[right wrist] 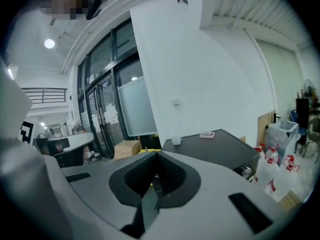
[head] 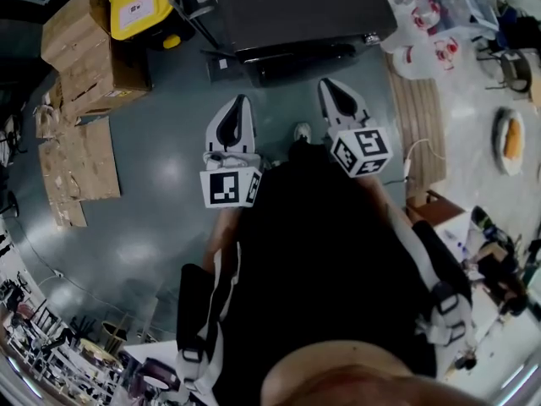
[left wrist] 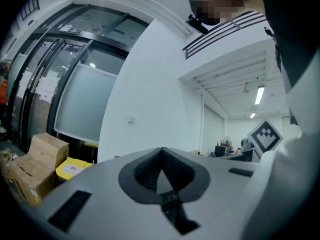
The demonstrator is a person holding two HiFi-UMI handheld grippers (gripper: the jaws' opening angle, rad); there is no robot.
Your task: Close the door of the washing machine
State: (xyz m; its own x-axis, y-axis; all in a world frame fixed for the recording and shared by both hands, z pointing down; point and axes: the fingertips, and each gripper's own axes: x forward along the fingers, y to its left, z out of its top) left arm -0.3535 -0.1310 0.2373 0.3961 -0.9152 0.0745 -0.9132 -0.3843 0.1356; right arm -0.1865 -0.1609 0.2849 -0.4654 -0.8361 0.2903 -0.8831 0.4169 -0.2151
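The washing machine [head: 296, 7] is a dark box at the top of the head view; its flat top [right wrist: 220, 146] also shows in the right gripper view, with a knob at its front corner. From above I cannot tell how its door stands. My left gripper [head: 243, 100] and right gripper [head: 328, 83] are held side by side over the floor, just short of the machine's front, touching nothing. In the left gripper view the left gripper [left wrist: 161, 150] has its jaws together with nothing between them. The right gripper [right wrist: 156, 155] is shut and empty too.
Stacked cardboard boxes [head: 84, 49] and a yellow box [head: 142, 5] stand left of the machine, with flattened cardboard [head: 80, 167] on the floor. Detergent bottles [head: 423, 41] and a wooden pallet [head: 423, 117] are to its right. The person's dark clothing fills the lower middle.
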